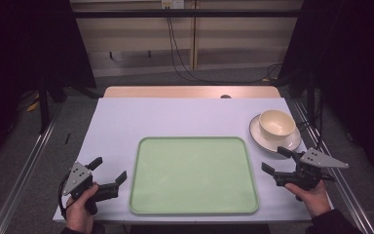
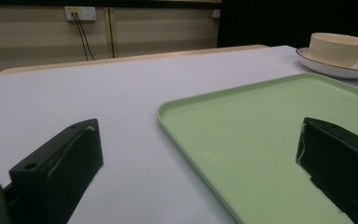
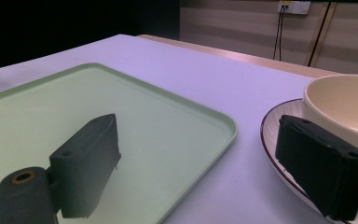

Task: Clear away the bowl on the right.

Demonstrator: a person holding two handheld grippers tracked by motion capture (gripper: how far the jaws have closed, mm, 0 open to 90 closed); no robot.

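Note:
A pale green tray [image 1: 193, 204] lies empty in the middle of the white table, also seen in the left gripper view [image 2: 261, 116] and the right gripper view [image 3: 42, 102]. A cream bowl [image 1: 276, 123] sits on a dark-rimmed white saucer [image 1: 268, 140] at the right. My left gripper [image 1: 108, 170] rests open near the tray's left front corner, nothing between its jaws. My right gripper [image 1: 276, 159] is open just in front of the saucer, jaws wide and empty. Up close, the bowl [image 3: 345, 102] and saucer [image 3: 272, 130] stand beside its right jaw.
The table's front edge runs close under both hands. Metal rails [image 1: 24, 170] flank the table on the floor. Cables [image 1: 180, 53] hang down the back wall. A wooden strip [image 1: 190, 91] borders the far edge.

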